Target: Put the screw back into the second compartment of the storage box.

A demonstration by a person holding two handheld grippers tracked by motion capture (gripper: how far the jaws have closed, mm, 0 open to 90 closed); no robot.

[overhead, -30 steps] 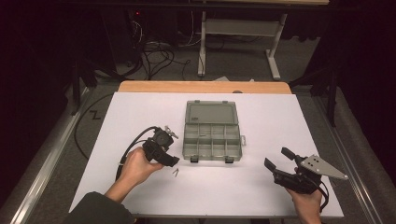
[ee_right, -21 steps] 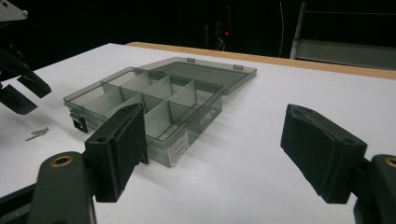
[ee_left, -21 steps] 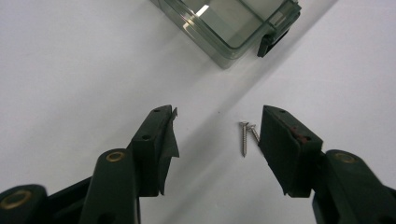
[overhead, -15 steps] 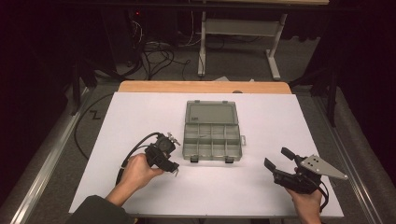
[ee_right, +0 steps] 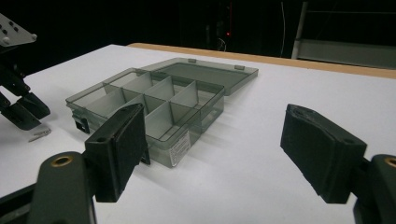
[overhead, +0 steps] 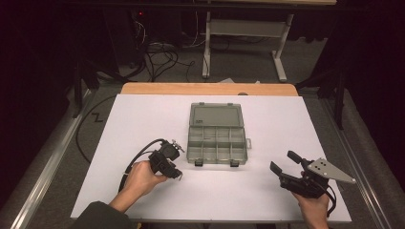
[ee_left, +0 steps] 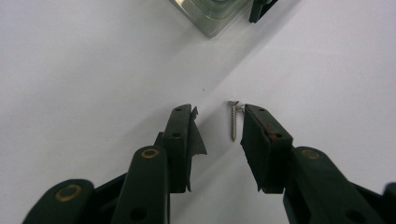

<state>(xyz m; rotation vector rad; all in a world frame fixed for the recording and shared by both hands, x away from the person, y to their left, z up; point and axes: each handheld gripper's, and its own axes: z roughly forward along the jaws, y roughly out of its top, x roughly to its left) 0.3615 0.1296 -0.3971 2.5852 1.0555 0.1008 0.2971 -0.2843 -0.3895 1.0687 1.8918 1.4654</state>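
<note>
Black-jawed, the left gripper (ee_left: 217, 128) is standing partly open over the white tabletop (overhead: 143, 119), its jaws apart with one small silver threaded screw (ee_left: 233, 120) lying flat between them; the screw's head is sitting just against the tip of one jaw, and the jaws are not closing on it. Just beyond, one clear grey plastic compartment box (overhead: 216, 138) is resting open near the table's middle, its hinged lid (overhead: 215, 115) lying flat behind it, its compartments looking empty. Farther right, the right gripper (overhead: 282, 162) is hovering well apart from the box, jaws spread wide and gripping nothing. Two grippers, one screw and one box are showing.
</note>
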